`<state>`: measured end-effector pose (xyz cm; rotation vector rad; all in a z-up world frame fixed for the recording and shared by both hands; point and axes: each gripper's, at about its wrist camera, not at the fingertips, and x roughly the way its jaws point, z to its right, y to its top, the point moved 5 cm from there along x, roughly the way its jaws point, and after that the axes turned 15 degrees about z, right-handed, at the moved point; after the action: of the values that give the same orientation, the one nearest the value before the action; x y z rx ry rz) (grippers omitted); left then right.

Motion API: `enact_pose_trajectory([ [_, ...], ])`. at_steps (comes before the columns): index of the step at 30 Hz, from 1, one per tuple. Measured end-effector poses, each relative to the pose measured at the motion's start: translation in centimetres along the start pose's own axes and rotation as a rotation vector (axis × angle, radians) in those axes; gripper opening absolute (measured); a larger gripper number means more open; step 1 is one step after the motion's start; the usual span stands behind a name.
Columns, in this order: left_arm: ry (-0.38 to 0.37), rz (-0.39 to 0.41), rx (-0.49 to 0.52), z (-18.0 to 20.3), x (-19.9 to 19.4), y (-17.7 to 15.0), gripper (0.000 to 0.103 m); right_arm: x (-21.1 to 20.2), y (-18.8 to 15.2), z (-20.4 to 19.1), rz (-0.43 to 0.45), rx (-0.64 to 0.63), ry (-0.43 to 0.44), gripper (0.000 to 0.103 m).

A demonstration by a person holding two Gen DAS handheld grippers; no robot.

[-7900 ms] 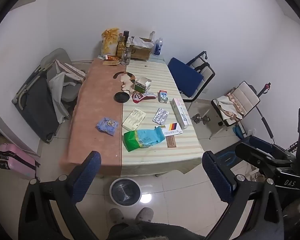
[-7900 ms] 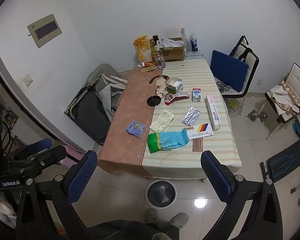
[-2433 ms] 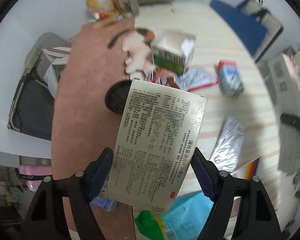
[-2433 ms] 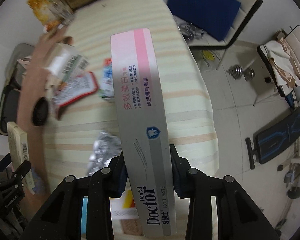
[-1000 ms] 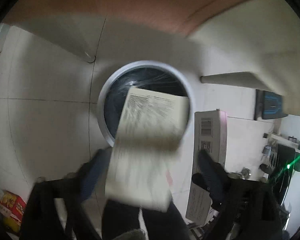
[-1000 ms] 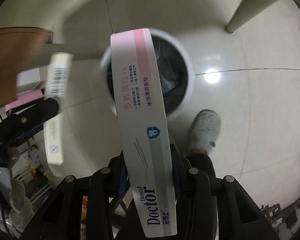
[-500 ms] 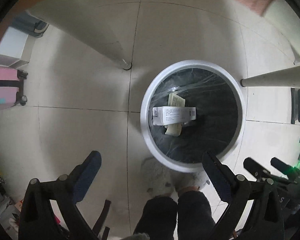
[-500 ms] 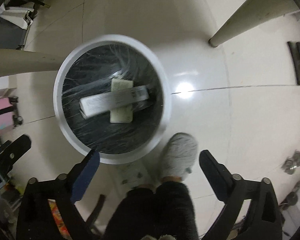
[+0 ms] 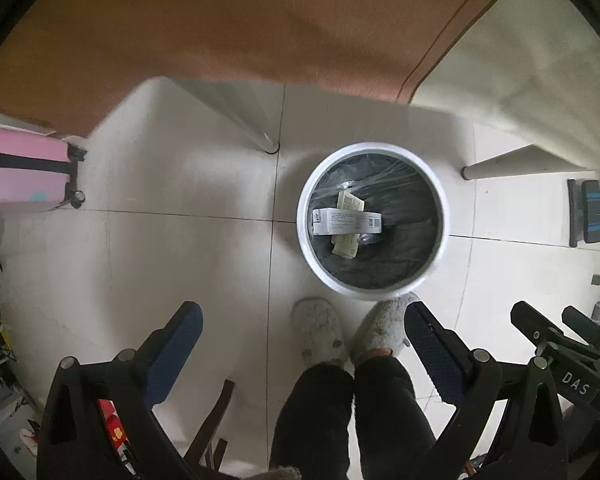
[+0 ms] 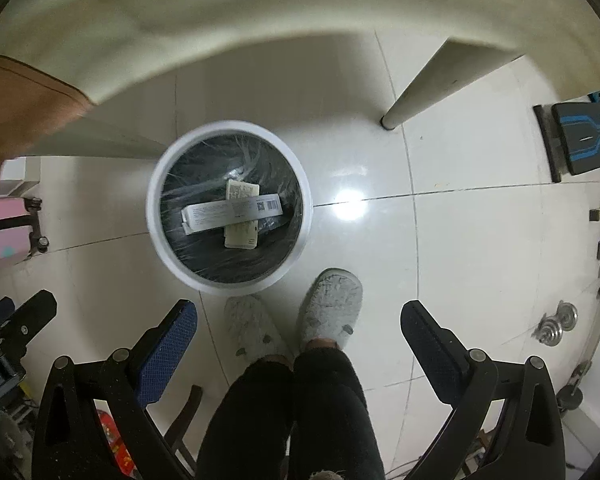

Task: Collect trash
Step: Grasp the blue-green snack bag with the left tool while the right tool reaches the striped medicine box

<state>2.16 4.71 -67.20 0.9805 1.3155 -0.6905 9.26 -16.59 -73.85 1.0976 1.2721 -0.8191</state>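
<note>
Looking down: both of my grippers point at the floor, each camera catching the white bin from above.
Left gripper: my left gripper (image 9: 302, 342) stands wide open, its blue pads apart with nothing between them; only floor tiles and my slippers show in the gap.
Right gripper: my right gripper (image 10: 298, 340) is spread just as wide and carries nothing.
Bin: the round white bin (image 9: 442, 216) stands on the pale tiled floor (image 9: 160, 248), lined with a dark bag; in the left wrist view it sits at about 1 o'clock from the gap of the gripper, in the right wrist view at about 11 o'clock.
Toothpaste box: the long grey toothpaste box (image 9: 346, 221) lies flat inside the bin, barcode side up, crosswise over the other box.
Medicine box: the cream medicine box (image 9: 348, 236) lies under it in the bin, its two ends showing toward 12 and 6 o'clock of the long box.
Slippers: my two grey fluffy slippers (image 9: 320, 330) stand on the tiles just at the 6 o'clock side of the bin, the right one touching its rim in the left wrist view.
Tabletop: the brown and cream tablecloth (image 9: 260, 24) hangs along the 12 o'clock edge of the left wrist view, with a table leg (image 9: 266, 145) coming down near the bin.
Suitcase: a pink suitcase (image 9: 24, 170) lies at 9 o'clock, well apart from the bin.
</note>
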Motion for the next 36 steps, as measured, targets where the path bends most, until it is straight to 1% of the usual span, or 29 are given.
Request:
enact_pose_trajectory([
  [5,-0.015,0.017,-0.007,0.0,-5.4,0.1,0.103,-6.7,0.4,-0.4,0.031,-0.013,0.011,0.103],
  [9,-0.033,0.028,-0.009,-0.4,-10.5,0.1,0.103,-12.1,0.3,-0.6,0.042,-0.008,0.029,0.103],
  [11,-0.046,0.044,-0.005,-0.6,-13.5,0.2,0.103,-15.7,0.1,-0.7,0.043,0.005,0.047,0.103],
  [12,-0.051,0.055,-0.006,-0.5,-14.6,0.3,0.103,-16.9,0.0,-0.8,0.045,0.012,0.053,0.103],
  [14,-0.057,0.094,0.0,-0.5,-17.9,1.1,0.103,-20.4,0.2,-0.7,0.057,0.035,0.074,0.103],
  [16,-0.074,0.149,0.007,-0.2,-21.4,2.7,0.103,-23.5,0.8,-0.5,0.078,0.063,0.091,0.103],
  [18,-0.083,0.205,0.026,0.5,-24.0,4.4,0.103,-26.6,2.0,0.1,0.104,0.091,0.11,0.103],
  [19,-0.086,0.251,0.053,1.2,-25.8,5.9,0.103,-28.1,2.9,0.6,0.121,0.106,0.119,0.103],
  [20,-0.081,0.28,0.073,1.9,-26.9,6.8,0.103,-29.9,4.1,1.3,0.142,0.122,0.124,0.103],
  [22,-0.074,0.364,0.151,3.7,-29.4,9.7,0.103,-32.5,6.3,2.4,0.179,0.134,0.13,0.103],
  [23,-0.068,0.394,0.193,4.6,-30.1,10.9,0.103,-33.8,7.6,3.3,0.201,0.139,0.125,0.103],
  [25,-0.063,0.446,0.295,6.6,-31.2,13.5,0.103,-35.2,9.8,5.0,0.23,0.151,0.116,0.103],
  [27,-0.052,0.464,0.419,8.9,-31.1,16.1,0.103,-35.8,12.0,7.0,0.239,0.163,0.102,0.103],
  [28,-0.049,0.458,0.492,10.4,-30.6,17.3,0.103,-35.8,13.2,8.3,0.24,0.175,0.093,0.103],
  [30,-0.017,0.428,0.627,13.0,-29.1,18.9,0.103,-35.2,15.6,10.8,0.229,0.198,0.084,0.103],
  [31,-0.008,0.393,0.711,14.7,-27.5,20.0,0.103,-34.7,16.5,11.7,0.224,0.208,0.083,0.103],
  [33,0.013,0.345,0.805,16.6,-25.8,21.6,0.103,-33.0,18.5,13.6,0.197,0.219,0.083,0.103],
  [36,0.03,0.248,0.917,19.7,-21.9,24.1,0.103,-30.1,21.7,16.1,0.139,0.232,0.096,0.103],
])
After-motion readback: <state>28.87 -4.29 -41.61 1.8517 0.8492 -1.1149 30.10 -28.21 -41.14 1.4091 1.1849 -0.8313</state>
